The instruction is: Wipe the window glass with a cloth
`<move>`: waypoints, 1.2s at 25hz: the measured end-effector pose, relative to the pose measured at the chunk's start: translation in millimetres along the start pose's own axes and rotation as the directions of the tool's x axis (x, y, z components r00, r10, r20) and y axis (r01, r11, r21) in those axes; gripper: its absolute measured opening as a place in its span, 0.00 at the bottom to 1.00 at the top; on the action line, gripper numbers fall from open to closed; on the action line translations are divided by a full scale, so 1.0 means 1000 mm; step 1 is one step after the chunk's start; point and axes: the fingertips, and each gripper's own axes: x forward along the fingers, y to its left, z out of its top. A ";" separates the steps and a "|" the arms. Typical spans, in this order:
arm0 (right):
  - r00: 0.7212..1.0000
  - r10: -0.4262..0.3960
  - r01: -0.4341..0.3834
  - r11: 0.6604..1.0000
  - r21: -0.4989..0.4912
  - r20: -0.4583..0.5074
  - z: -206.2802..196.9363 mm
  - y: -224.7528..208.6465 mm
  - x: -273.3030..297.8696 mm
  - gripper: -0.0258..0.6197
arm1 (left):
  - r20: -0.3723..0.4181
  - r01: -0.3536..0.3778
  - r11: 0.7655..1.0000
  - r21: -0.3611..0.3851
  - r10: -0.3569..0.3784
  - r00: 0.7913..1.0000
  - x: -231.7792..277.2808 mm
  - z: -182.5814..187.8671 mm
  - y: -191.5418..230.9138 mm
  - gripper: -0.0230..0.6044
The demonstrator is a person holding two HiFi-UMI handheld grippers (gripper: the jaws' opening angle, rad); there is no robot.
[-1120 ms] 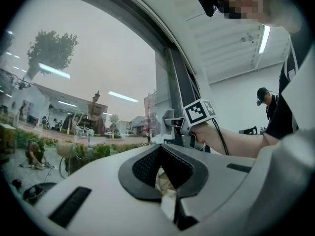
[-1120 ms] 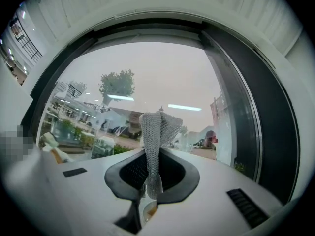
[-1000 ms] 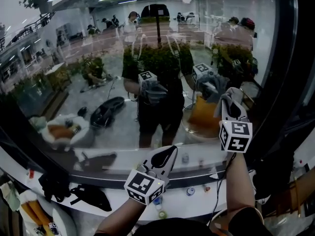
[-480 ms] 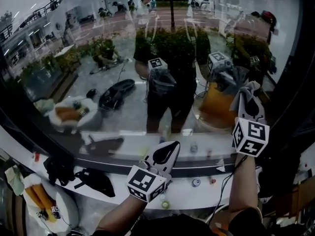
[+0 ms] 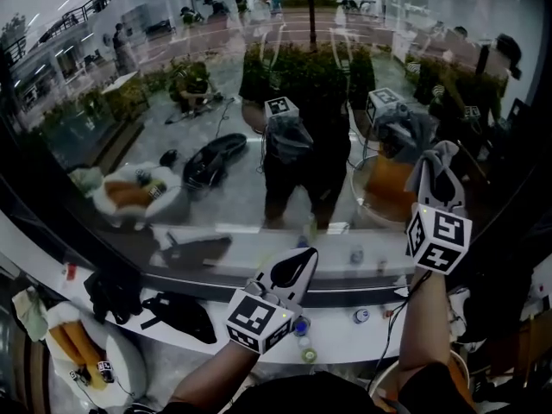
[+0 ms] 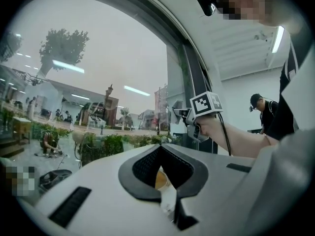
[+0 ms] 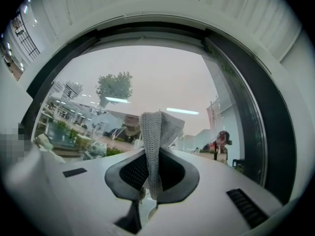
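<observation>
**Holding station at the pane, no stroke showing yet**

Change over the last second: small. The reflections in the window glass (image 5: 216, 76) slide up and to the right in the head view. That reads as your head shifting, not your arms. Your right claw (image 5: 442, 188) sits at much the same spot against the orange shape in the pane as it did a second ago. Over the last half second it barely shifts at all. Your left claw (image 5: 291, 270) is likewise parked low, by the desk (image 5: 336, 339) under the window.

What that means: by my reading, the wipe is not sweeping yet. You are holding at the right side of the pane, near the dark frame, either about to start a pass or pausing between passes.

Right claw: clamped down on the cloth (image 7: 158, 127), a grey knitted piece.
- The pads pinch its lower part.
- The upper part stands free above the tips, folded into a loose peak that points at the glass.
- I can't tell whether that peak touches the pane. It does not look flattened. In the head view the cloth and its grey reflection sit close together, so it is probably at the glass or just short of it.

Left claw: the jaws are drawn together at the tips with nothing between them. Only background shows through the slot lower down. It touches nothing I can see.
</observation>
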 end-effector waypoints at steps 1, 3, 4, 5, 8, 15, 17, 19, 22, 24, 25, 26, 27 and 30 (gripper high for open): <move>1.000 0.000 0.000 1.000 -0.001 0.002 0.002 0.010 0.000 0.12 | -0.001 -0.002 1.000 -0.004 0.002 1.000 -0.006 -0.001 0.007 0.05; 1.000 0.001 -0.001 1.000 0.000 0.003 0.005 0.031 0.000 0.12 | 0.000 -0.008 1.000 -0.010 0.008 1.000 -0.020 -0.002 0.020 0.05; 1.000 0.004 -0.004 1.000 0.000 0.003 0.007 0.042 0.000 0.12 | 0.002 -0.011 1.000 -0.011 0.011 1.000 -0.027 -0.003 0.027 0.05; 1.000 0.008 -0.008 1.000 0.000 0.004 0.008 0.053 0.000 0.12 | 0.004 -0.014 1.000 -0.013 0.014 1.000 -0.034 -0.004 0.034 0.05; 1.000 0.023 -0.023 1.000 -0.005 0.010 0.015 0.088 0.003 0.12 | 0.016 -0.027 0.999 -0.017 0.027 0.999 -0.054 -0.005 0.056 0.05; 0.998 0.067 -0.067 0.998 -0.021 0.021 0.040 0.168 0.003 0.12 | 0.049 -0.056 0.998 -0.016 0.057 0.997 -0.102 0.003 0.096 0.05; 0.996 0.084 -0.084 0.996 -0.020 0.021 0.046 0.185 0.004 0.12 | 0.053 -0.066 0.998 -0.023 0.067 0.996 -0.113 0.005 0.104 0.05; 0.995 0.100 -0.100 0.995 -0.019 0.020 0.051 0.205 0.005 0.12 | 0.055 -0.076 0.997 -0.030 0.077 0.996 -0.125 0.006 0.113 0.05; 0.991 0.130 -0.129 0.991 -0.021 0.022 0.057 0.244 0.003 0.12 | 0.059 -0.095 0.995 -0.030 0.097 0.994 -0.152 0.006 0.130 0.05; 0.988 0.150 -0.150 0.988 -0.023 0.024 0.060 0.270 0.001 0.12 | 0.061 -0.110 0.993 -0.030 0.112 0.992 -0.169 0.004 0.142 0.05; 0.987 0.160 -0.160 0.987 -0.024 0.026 0.062 0.282 0.000 0.12 | 0.061 -0.117 0.993 -0.029 0.119 0.991 -0.177 0.003 0.147 0.05; 0.985 0.170 -0.169 0.985 -0.025 0.028 0.064 0.294 -0.001 0.12 | 0.061 -0.124 0.992 -0.028 0.126 0.990 -0.185 0.003 0.151 0.05; 0.983 0.180 -0.179 0.983 -0.024 0.030 0.066 0.305 -0.002 0.12 | 0.059 -0.130 0.991 -0.027 0.132 0.990 -0.192 0.002 0.155 0.05; 0.977 0.208 -0.207 0.978 -0.019 0.039 0.072 0.338 0.000 0.12 | 0.051 -0.154 0.988 -0.020 0.155 0.987 -0.214 0.000 0.169 0.05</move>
